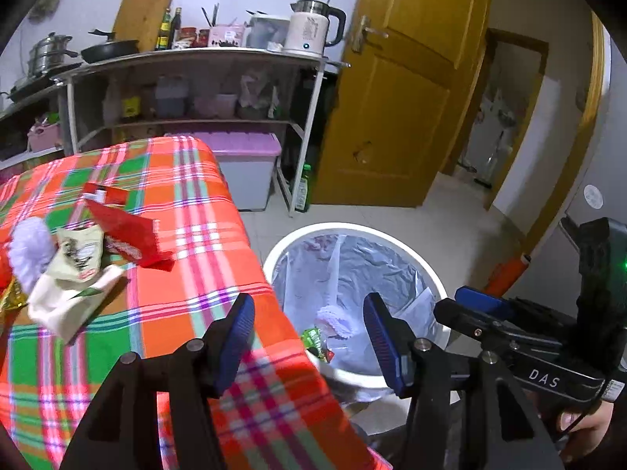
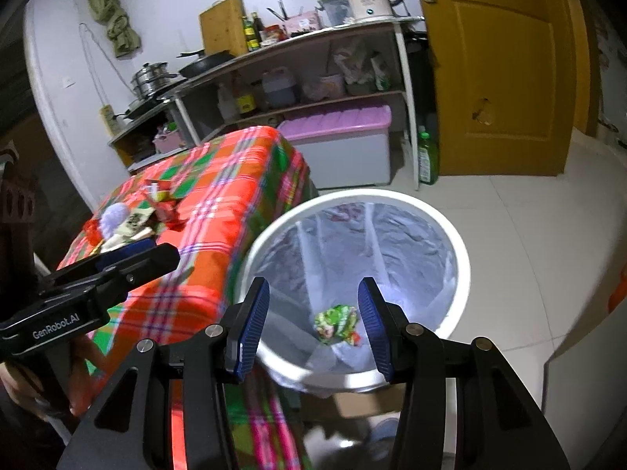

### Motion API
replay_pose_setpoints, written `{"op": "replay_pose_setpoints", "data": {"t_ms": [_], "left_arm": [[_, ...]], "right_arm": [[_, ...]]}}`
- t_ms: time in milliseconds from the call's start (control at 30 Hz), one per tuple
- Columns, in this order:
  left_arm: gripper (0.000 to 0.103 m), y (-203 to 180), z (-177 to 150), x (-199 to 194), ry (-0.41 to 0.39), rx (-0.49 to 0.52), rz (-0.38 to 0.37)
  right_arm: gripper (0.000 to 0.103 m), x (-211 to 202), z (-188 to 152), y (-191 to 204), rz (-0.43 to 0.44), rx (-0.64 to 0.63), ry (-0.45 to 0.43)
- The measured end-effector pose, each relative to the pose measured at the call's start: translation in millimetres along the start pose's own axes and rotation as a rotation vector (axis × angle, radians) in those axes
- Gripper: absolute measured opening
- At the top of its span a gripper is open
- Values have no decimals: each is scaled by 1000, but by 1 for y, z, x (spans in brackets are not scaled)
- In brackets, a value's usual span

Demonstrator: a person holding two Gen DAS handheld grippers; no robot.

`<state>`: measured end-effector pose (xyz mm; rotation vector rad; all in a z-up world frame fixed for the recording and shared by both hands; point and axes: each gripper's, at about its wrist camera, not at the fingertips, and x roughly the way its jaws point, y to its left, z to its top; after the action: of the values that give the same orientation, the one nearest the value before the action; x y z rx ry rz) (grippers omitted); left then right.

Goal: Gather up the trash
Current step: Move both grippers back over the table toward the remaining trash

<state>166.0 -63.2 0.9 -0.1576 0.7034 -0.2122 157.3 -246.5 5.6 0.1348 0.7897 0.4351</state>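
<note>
A white round bin point(image 1: 352, 231) point(image 2: 392, 196) lined with a clear bag stands on the floor beside the table. A crumpled green wrapper point(image 2: 337, 323) point(image 1: 312, 340) and a pale fluffy wad point(image 1: 337, 319) lie inside it. My right gripper point(image 2: 313, 325) hangs open over the bin, its pads clear of the wrapper below. My left gripper point(image 1: 309, 337) is open and empty above the table's corner and the bin's rim. On the plaid tablecloth point(image 1: 188, 203) point(image 2: 235, 180) sits a pile of trash: a red packet point(image 1: 125, 231), a cream printed packet point(image 1: 78, 250), a white fluffy ball point(image 1: 29, 250) and a white pack point(image 1: 66, 305).
A metal shelf rack point(image 1: 196, 55) with a kettle point(image 1: 309, 27), pans and bottles lines the back wall. A purple-lidded storage box point(image 1: 247, 172) and a green bottle point(image 1: 303, 188) stand under it. A yellow door point(image 1: 399, 90) is at right. Pale tiled floor surrounds the bin.
</note>
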Motion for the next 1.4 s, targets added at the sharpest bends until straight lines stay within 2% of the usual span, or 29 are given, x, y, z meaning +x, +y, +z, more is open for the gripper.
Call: {"op": "replay_pose_setpoints", "data": {"t_ms": [500, 733, 1133, 1400], "left_arm": [[57, 35, -25, -57, -67, -24, 66], [56, 51, -35, -76, -104, -36, 126], [56, 92, -41, -95, -106, -91, 203], [56, 134, -35, -107, -135, -127, 283]], "right_arm": [[48, -9, -5, 62, 102, -120, -4], [48, -7, -5, 80, 139, -157, 2], [48, 11, 4, 108, 177, -222, 22], [48, 36, 17, 131, 196, -271, 43]]}}
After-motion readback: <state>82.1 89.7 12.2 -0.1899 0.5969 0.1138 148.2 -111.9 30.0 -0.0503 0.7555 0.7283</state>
